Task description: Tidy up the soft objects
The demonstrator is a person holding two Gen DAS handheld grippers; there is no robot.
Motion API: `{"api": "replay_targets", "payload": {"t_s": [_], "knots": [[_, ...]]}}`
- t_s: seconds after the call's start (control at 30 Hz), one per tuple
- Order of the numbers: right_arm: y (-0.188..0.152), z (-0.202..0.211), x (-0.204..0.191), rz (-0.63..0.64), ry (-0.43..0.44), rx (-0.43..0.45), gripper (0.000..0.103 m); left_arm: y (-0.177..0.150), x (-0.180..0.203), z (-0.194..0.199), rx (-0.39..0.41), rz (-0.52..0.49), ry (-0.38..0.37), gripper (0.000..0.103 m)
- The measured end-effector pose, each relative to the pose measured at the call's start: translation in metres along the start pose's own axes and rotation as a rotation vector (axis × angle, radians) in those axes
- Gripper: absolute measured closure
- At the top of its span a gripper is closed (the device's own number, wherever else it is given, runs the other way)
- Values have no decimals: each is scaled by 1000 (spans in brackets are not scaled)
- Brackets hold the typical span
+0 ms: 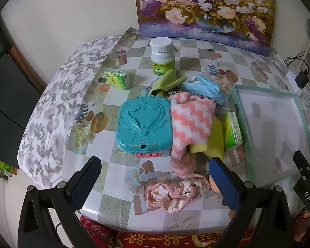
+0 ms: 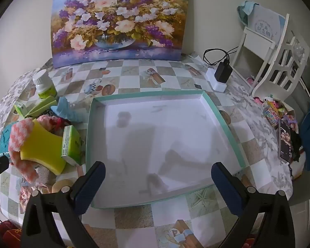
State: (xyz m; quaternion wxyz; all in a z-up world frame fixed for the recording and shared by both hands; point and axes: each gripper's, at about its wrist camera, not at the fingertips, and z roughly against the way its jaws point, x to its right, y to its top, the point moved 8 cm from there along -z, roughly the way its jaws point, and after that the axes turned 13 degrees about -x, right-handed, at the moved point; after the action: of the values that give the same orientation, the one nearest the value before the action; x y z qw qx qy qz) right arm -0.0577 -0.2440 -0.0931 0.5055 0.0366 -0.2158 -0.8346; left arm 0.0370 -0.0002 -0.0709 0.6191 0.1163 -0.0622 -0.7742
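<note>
A heap of soft things lies on the checked table: a pink-and-white fuzzy sock (image 1: 191, 122) draped against a teal plastic case (image 1: 143, 127), a yellow sponge (image 2: 42, 146), a blue face mask (image 1: 206, 86), a green cloth (image 1: 167, 81) and a pink satin scrunchie (image 1: 171, 192) near the front edge. My left gripper (image 1: 155, 163) hangs open above the scrunchie and the sock's end, touching neither. To the right stands a shallow white tray with a mint rim (image 2: 225, 122), with nothing in it. My right gripper (image 2: 158, 171) is open over its near part.
A white pill bottle (image 1: 162, 56) and green tissue packs (image 1: 118, 79) (image 2: 71, 144) stand among the heap. A flower painting (image 2: 122, 20) leans on the back wall. A charger on a white block (image 2: 220, 76), a phone (image 2: 285, 140) and small toys (image 2: 272, 111) lie at the right.
</note>
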Motion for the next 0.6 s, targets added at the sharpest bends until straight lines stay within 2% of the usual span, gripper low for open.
{"api": "replay_targets", "payload": {"t_s": [0.6], "knots": [[-1,-1,0,1,2,-9,0,1,2,1,-7,-3,8,0]]}}
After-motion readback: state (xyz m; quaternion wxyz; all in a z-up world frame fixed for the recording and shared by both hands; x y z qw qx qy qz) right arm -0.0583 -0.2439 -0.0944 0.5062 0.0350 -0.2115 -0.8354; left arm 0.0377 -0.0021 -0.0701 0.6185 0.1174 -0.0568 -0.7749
